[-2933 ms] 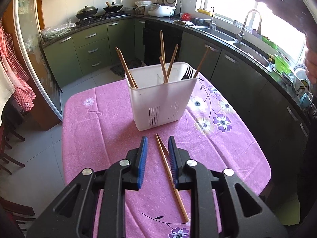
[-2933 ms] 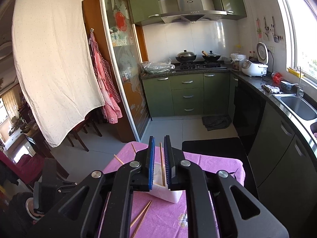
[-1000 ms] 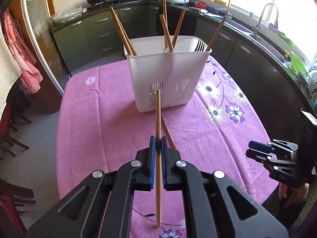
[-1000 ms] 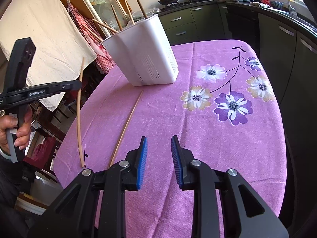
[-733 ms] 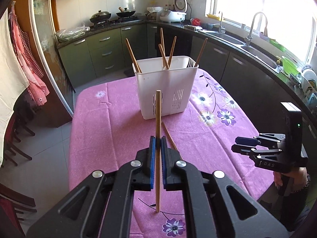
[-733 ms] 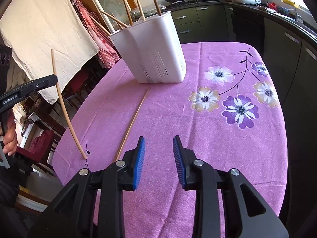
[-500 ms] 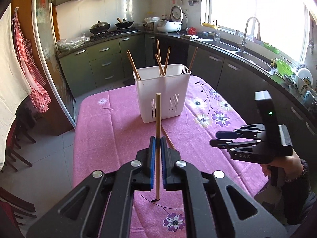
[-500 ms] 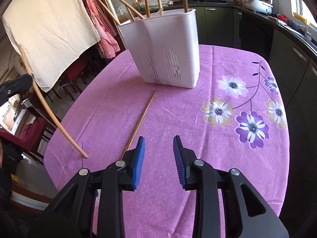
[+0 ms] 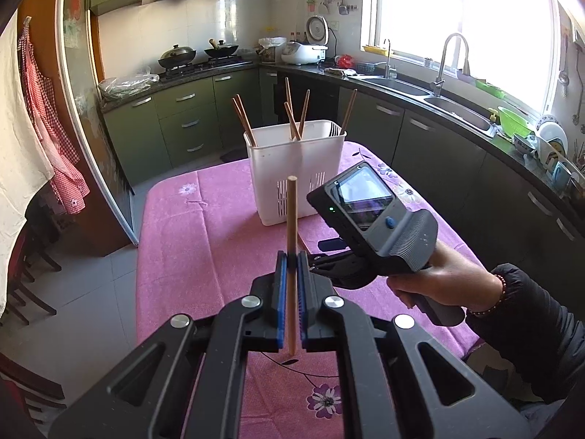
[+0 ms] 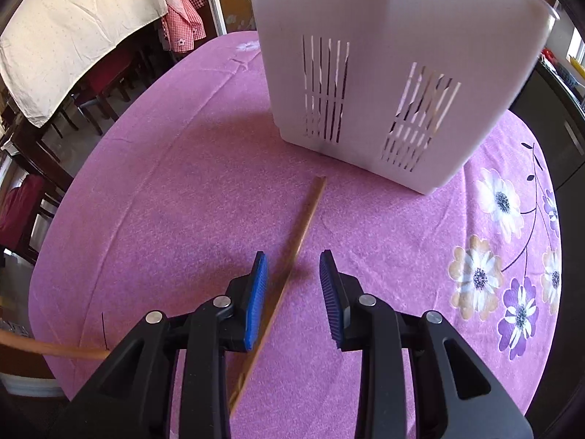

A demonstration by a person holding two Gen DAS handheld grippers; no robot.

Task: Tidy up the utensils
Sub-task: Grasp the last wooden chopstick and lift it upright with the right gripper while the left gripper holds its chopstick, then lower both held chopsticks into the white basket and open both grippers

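Note:
My left gripper (image 9: 291, 256) is shut on a wooden chopstick (image 9: 291, 219) and holds it upright above the pink tablecloth (image 9: 182, 241). The white utensil basket (image 9: 296, 172) stands beyond it with several chopsticks in it. My right gripper (image 10: 293, 267) is open and low over the table, its jaws on either side of a second chopstick (image 10: 292, 252) that lies on the cloth. The basket (image 10: 384, 73) is close ahead of it. The right gripper's body (image 9: 373, 226) shows in the left wrist view, below the held chopstick.
The table sits in a kitchen with green cabinets (image 9: 182, 120) behind and a sink counter (image 9: 457, 109) on the right. Chairs (image 10: 33, 168) stand off the table's left edge. The tip of the held chopstick (image 10: 51, 347) shows at the lower left.
My left gripper has risen and pulled back with its chopstick. My right gripper has moved in low toward the basket and now straddles the chopstick on the cloth.

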